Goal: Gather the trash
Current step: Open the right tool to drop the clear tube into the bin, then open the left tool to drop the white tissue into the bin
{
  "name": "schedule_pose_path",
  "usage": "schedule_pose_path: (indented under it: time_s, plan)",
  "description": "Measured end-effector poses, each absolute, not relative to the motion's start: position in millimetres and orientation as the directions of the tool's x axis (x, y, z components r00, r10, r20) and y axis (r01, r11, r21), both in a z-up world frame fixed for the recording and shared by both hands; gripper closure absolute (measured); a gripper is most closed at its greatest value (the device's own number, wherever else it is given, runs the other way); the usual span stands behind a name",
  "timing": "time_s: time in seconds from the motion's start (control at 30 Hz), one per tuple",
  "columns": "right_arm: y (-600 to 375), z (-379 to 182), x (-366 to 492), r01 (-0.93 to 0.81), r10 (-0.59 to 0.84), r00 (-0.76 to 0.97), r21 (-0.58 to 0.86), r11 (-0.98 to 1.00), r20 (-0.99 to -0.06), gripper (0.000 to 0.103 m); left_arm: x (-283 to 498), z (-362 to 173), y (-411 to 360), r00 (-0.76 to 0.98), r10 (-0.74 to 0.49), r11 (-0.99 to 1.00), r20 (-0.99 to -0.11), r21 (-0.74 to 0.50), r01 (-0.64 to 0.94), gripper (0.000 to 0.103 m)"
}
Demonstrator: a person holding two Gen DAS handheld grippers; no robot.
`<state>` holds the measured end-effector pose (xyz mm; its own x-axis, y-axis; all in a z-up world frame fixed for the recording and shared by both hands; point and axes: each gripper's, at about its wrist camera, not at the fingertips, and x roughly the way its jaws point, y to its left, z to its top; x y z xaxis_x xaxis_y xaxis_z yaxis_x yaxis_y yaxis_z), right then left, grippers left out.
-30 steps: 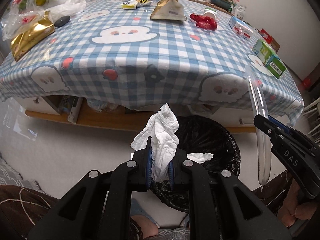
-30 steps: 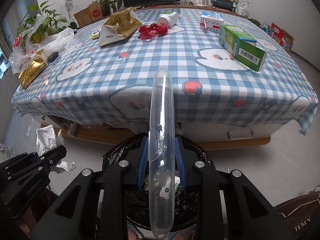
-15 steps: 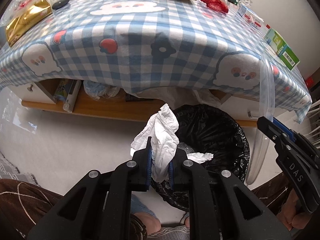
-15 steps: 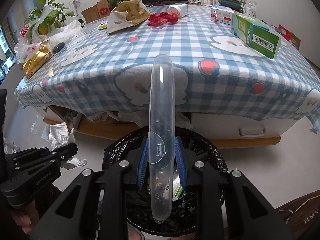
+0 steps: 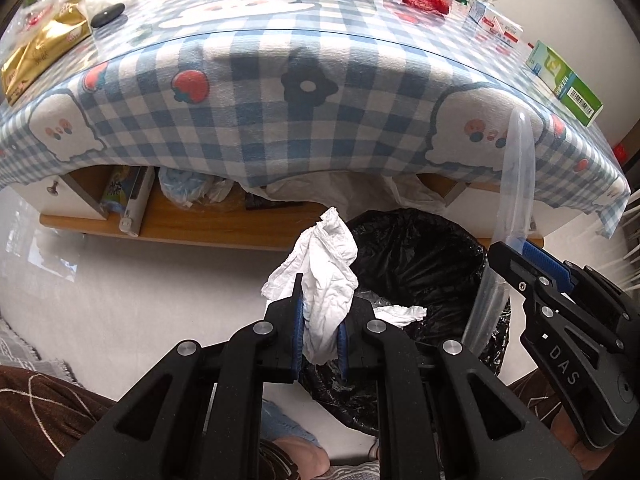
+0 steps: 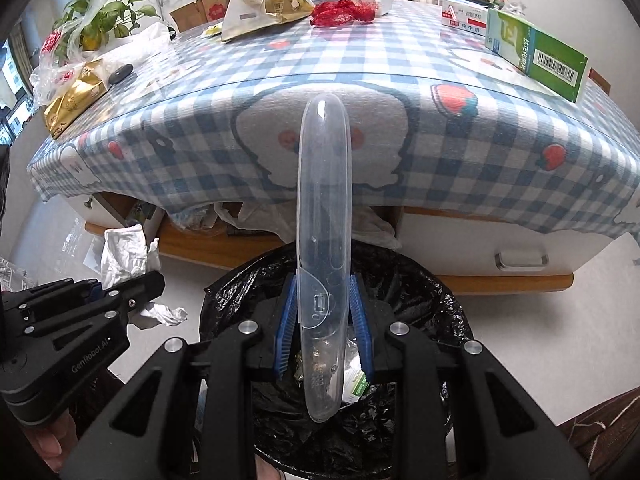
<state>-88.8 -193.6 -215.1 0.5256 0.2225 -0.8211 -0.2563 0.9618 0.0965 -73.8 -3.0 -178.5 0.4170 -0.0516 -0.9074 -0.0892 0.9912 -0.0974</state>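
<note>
My left gripper (image 5: 320, 304) is shut on a crumpled white tissue (image 5: 328, 280), just left of the black-lined trash bin (image 5: 420, 256) on the floor. My right gripper (image 6: 324, 300) points down over the bin's (image 6: 420, 280) mouth with a long clear plastic case (image 6: 324, 184) upright between its blue pads. Its jaws are starting to open, though the pads still touch the case's sides. The right wrist view shows the left gripper (image 6: 132, 284) and its tissue (image 6: 124, 252) at lower left. In the left wrist view the right gripper (image 5: 516, 252) and the case (image 5: 518, 168) are at right.
The table with the blue checked cloth (image 6: 440, 168) overhangs the bin's far side. On it lie a green box (image 6: 536, 56), red netting (image 6: 340, 12), a gold bag (image 6: 76, 100) and paper wrappers. A wooden shelf (image 5: 180, 228) runs under the table. The person's legs are at the bottom edge.
Both grippers have sunk toward the bin, and the table edge has risen in both views. The clear case has slid forward between the right pads. The tissue stays gripped.
</note>
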Motion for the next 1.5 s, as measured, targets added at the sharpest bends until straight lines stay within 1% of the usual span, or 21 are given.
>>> schedule_pose_path:
  time_s: [0.03,0.1,0.13,0.2,0.23,0.27,0.3,0.4,0.47,0.87,1.0,1.1,1.23,1.43,1.5]
  plan:
    - [-194,-214,-89,-0.256,0.220,0.531,0.093,0.962,-0.818,0.071,-74,-178,-4,0.418,-0.051,0.991,-0.907,-0.097,-0.089,0.091]
    - [-195,-211,-91,-0.252,0.213,0.543,0.084,0.964,-0.812,0.052,-74,-177,-6,0.421,-0.050,0.992,-0.906,-0.094,-0.085,0.091]
    - [-196,-209,-91,-0.247,0.209,0.550,0.082,0.966,-0.808,0.047,-75,-176,-7,0.422,-0.051,0.992,-0.905,-0.095,-0.083,0.091]
    - [-202,-206,-92,-0.235,0.200,0.560,0.077,0.969,-0.804,0.033,-75,-174,-10,0.424,-0.053,0.992,-0.904,-0.096,-0.081,0.091]
    - [-205,-204,-92,-0.231,0.199,0.562,0.079,0.970,-0.803,0.029,-74,-174,-11,0.425,-0.053,0.992,-0.904,-0.097,-0.083,0.091]
    - [-209,-202,-91,-0.231,0.200,0.564,0.079,0.970,-0.801,0.021,-73,-173,-13,0.425,-0.056,0.991,-0.903,-0.101,-0.083,0.091]
    - [-213,-200,-91,-0.231,0.195,0.567,0.073,0.970,-0.801,0.016,-72,-172,-16,0.427,-0.060,0.991,-0.902,-0.105,-0.081,0.091]
    - [-229,-195,-90,-0.212,0.171,0.567,0.057,0.976,-0.806,0.010,-69,-170,-31,0.426,-0.073,0.992,-0.902,-0.112,-0.066,0.091]
    - [-242,-193,-89,-0.190,0.147,0.565,0.045,0.981,-0.812,0.008,-67,-170,-41,0.425,-0.078,0.993,-0.902,-0.107,-0.044,0.091]
    - [-291,-184,-92,-0.129,0.070,0.565,-0.004,0.992,-0.822,0.008,-62,-173,-84,0.419,-0.107,0.993,-0.902,-0.114,0.008,0.091]
    - [-306,-180,-93,-0.081,0.028,0.570,-0.023,0.996,-0.821,0.008,-61,-175,-98,0.412,-0.112,0.994,-0.904,-0.108,0.032,0.091]
    - [-317,-176,-95,-0.047,0.026,0.576,-0.002,0.999,-0.817,0.008,-61,-175,-105,0.414,-0.114,0.993,-0.903,-0.105,0.045,0.091]
    - [-319,-173,-97,-0.053,0.038,0.590,0.008,0.999,-0.806,0.008,-61,-174,-110,0.420,-0.114,0.993,-0.901,-0.097,0.060,0.090]
    - [-314,-172,-98,-0.072,0.044,0.592,0.001,0.997,-0.805,0.008,-63,-170,-113,0.438,-0.101,0.995,-0.894,-0.082,0.061,0.086]
    - [-313,-171,-98,-0.073,0.043,0.595,0.000,0.997,-0.803,0.008,-63,-169,-113,0.443,-0.096,0.995,-0.891,-0.076,0.062,0.081]
